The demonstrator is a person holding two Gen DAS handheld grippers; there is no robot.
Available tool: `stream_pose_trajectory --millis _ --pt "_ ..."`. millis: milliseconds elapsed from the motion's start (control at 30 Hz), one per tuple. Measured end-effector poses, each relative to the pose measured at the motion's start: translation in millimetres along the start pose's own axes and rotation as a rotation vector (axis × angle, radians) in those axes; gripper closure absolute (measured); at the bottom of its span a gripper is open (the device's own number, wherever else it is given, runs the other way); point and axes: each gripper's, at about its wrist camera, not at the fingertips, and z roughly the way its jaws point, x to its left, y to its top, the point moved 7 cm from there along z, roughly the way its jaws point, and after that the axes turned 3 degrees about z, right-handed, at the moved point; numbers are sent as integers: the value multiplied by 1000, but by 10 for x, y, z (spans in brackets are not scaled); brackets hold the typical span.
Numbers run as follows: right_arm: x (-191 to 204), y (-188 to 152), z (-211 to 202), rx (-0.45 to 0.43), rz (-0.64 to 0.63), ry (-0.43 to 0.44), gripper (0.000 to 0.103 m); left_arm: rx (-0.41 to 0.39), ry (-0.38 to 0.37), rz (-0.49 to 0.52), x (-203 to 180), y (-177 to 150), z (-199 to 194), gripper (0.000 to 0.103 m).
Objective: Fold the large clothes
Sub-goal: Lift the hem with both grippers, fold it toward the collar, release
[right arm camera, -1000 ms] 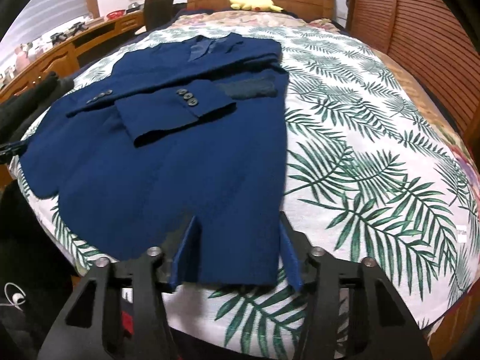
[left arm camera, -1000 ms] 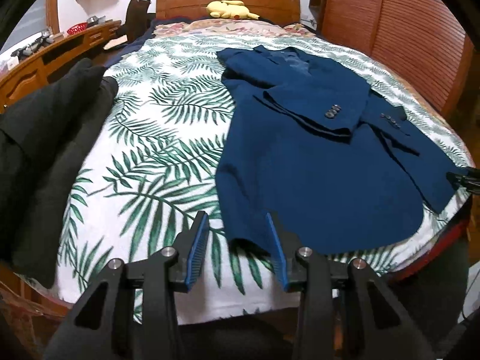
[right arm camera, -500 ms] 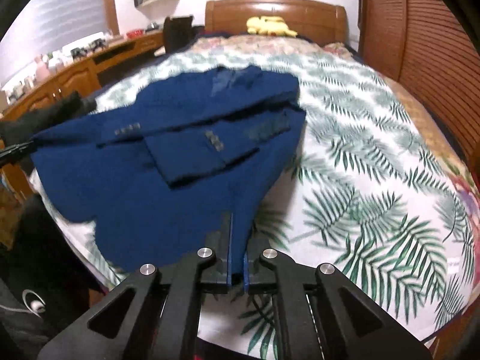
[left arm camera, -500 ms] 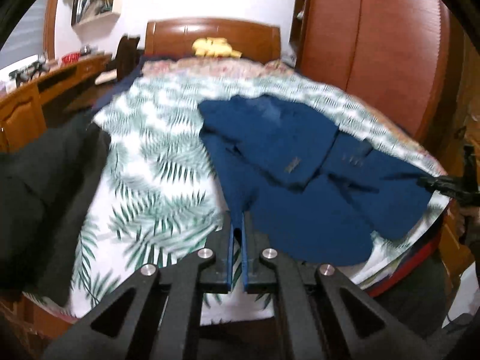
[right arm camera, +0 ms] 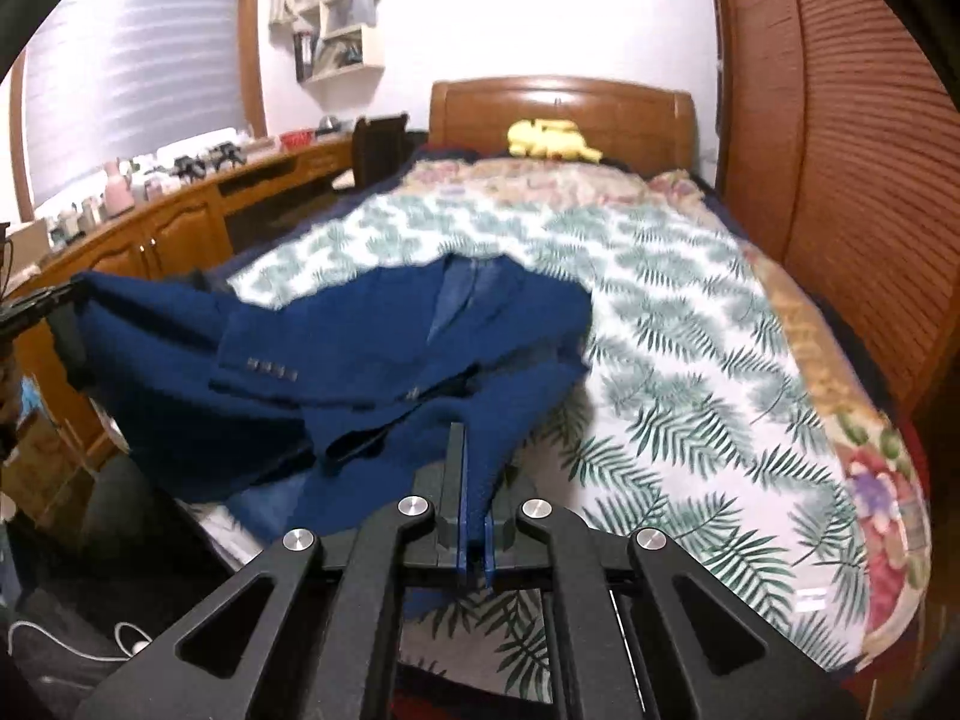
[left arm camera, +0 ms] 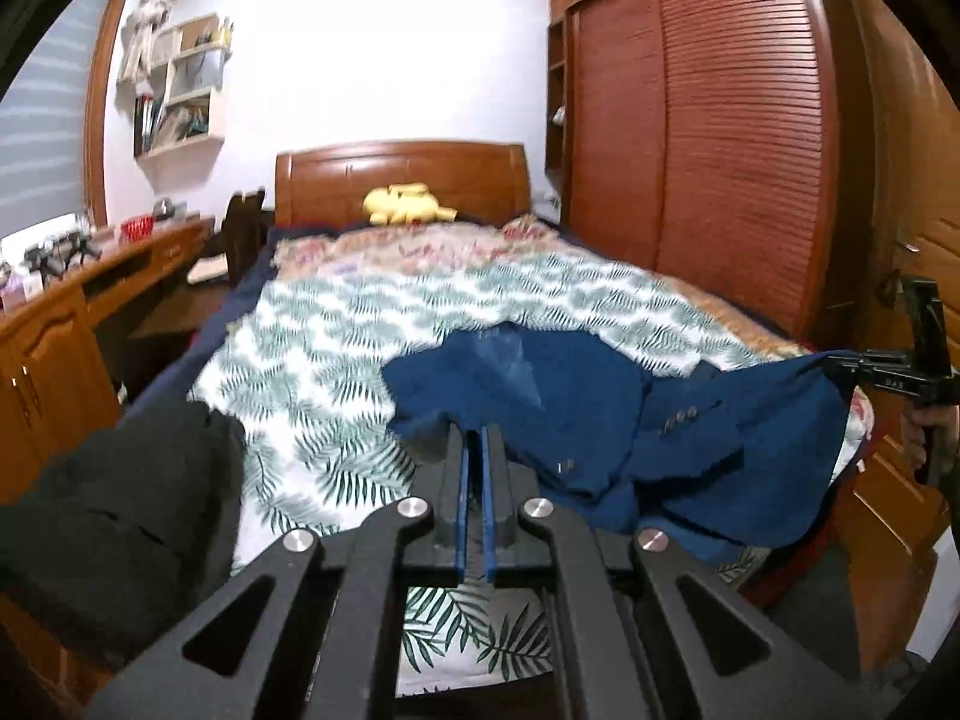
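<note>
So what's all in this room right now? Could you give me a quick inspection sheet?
Surface: bed with a leaf-print cover.
Job's things: blue jacket, its bottom edge lifted off the bed, collar end resting on the cover.
Clutter: black garment at the bed's left edge; yellow plush by the headboard.
Grippers: left gripper and right gripper each shut on the jacket's hem.
Cables: white cable on the floor.
Surroundings: wooden desk with small items, wall shelves, louvred wardrobe.
</note>
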Motion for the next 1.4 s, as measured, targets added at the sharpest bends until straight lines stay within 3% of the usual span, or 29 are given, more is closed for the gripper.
stream_pose_trajectory --millis 367,600,867,1167,1400 --pt "297 249 -776 -130 -48 29 103 -123 -8 70 -221 471 -690 103" --pt "333 303 -1040 -168 -64 38 103 -130 11 91 -209 542 -779 102" --pt "230 88 -523 -77 -38 39 103 -21 7 69 -168 319 -171 102" --pt "122 -151 186 -1 -31 42 103 40 30 86 -53 206 534 102" --pt "-159 59 919 -11 -23 8 103 96 61 91 215 387 1349 102"
